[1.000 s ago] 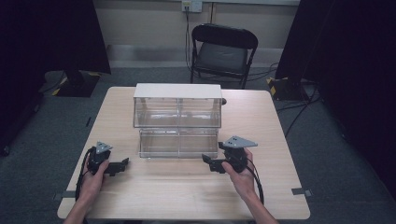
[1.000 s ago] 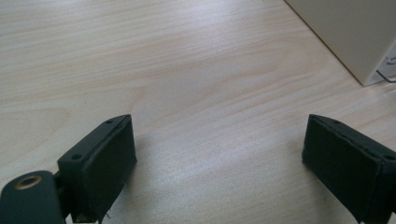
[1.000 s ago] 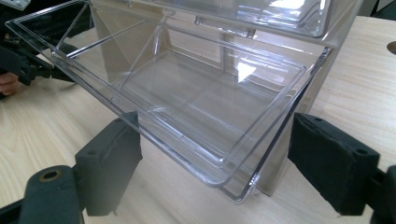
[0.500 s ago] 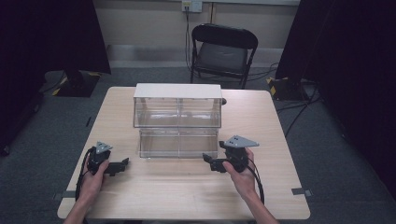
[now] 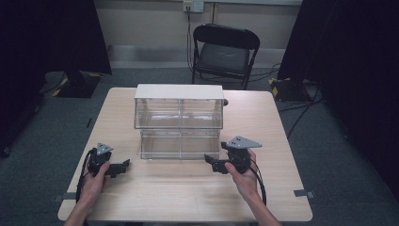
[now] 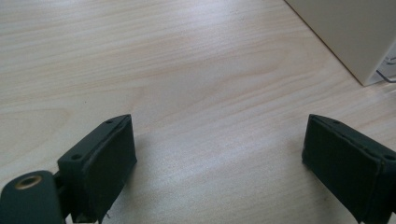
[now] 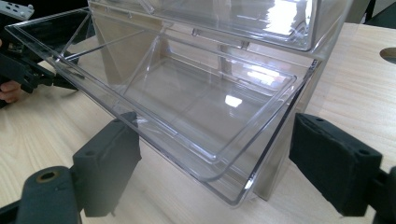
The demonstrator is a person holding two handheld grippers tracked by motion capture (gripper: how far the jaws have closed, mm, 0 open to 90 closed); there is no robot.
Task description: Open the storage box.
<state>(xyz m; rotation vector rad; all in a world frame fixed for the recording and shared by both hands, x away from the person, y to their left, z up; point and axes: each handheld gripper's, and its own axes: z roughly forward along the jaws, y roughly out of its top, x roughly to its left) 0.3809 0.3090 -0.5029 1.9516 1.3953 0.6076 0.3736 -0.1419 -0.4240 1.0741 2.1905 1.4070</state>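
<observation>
A clear plastic two-tier drawer cabinet with a white top stands mid-table. Its lower clear bin is tilted out toward me and holds nothing. My right gripper is open just in front of the bin's right front corner, and that corner sits between the jaws without touching either pad. My left gripper is open low over bare wood, left of the bin, with nothing between its jaws. The cabinet's pale side shows at the upper right of the left gripper view.
The wooden table has bare room in front of the cabinet and on both sides. A black folding chair stands behind the table's far edge. A round hole is in the tabletop to the right of the cabinet.
</observation>
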